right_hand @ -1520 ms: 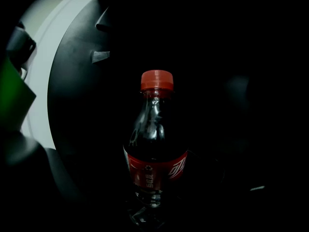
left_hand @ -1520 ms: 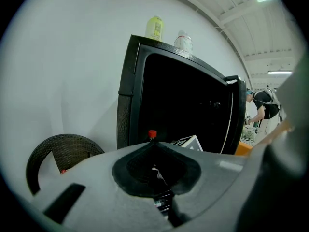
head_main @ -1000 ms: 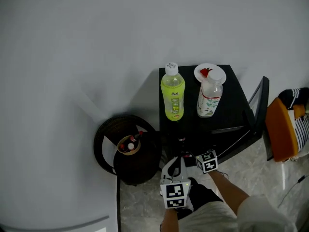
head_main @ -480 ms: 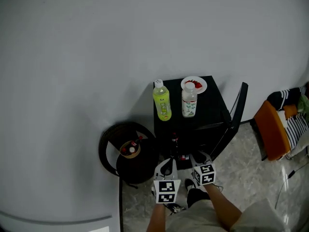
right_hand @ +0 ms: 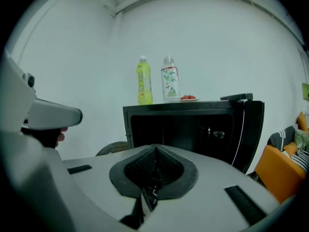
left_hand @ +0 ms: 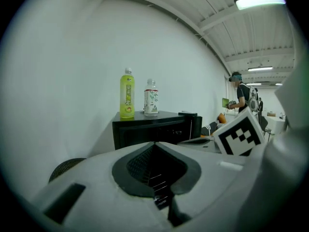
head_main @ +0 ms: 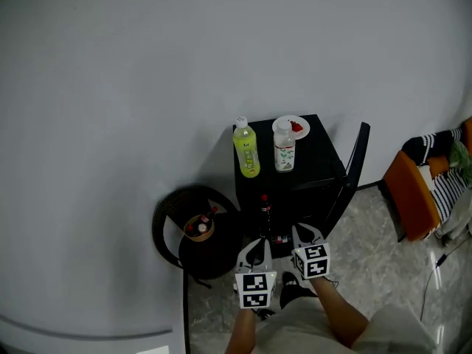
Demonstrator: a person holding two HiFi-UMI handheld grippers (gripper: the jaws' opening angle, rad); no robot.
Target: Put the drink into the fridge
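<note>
A black mini fridge (head_main: pixel 324 172) stands against the white wall with its door (head_main: pixel 352 161) swung open to the right. On its top are a yellow-green drink bottle (head_main: pixel 247 147), a clear bottle with a white label (head_main: pixel 284 146) and a small plate (head_main: pixel 295 126) of red food. A dark bottle with red on it (head_main: pixel 264 206) stands in the fridge's open front. My left gripper (head_main: pixel 254 251) is shut and empty in front of the fridge. My right gripper (head_main: pixel 304 236) beside it has just been closing and is shut, with nothing between its jaws. Both gripper views show the fridge (right_hand: pixel 183 129) ahead and the same yellow-green bottle (left_hand: pixel 127 93).
A round dark woven basket (head_main: pixel 169 220) sits on the floor left of the fridge, with a bowl of small bottles (head_main: pixel 198 227) on it. An orange seat with striped cloth (head_main: pixel 413 194) is at the right. A person (left_hand: pixel 241 93) stands far off in the room.
The head view has pulled back, so the fridge looks smaller. Both grippers have drawn away from the fridge opening and risen. The right gripper's jaws have closed.
</note>
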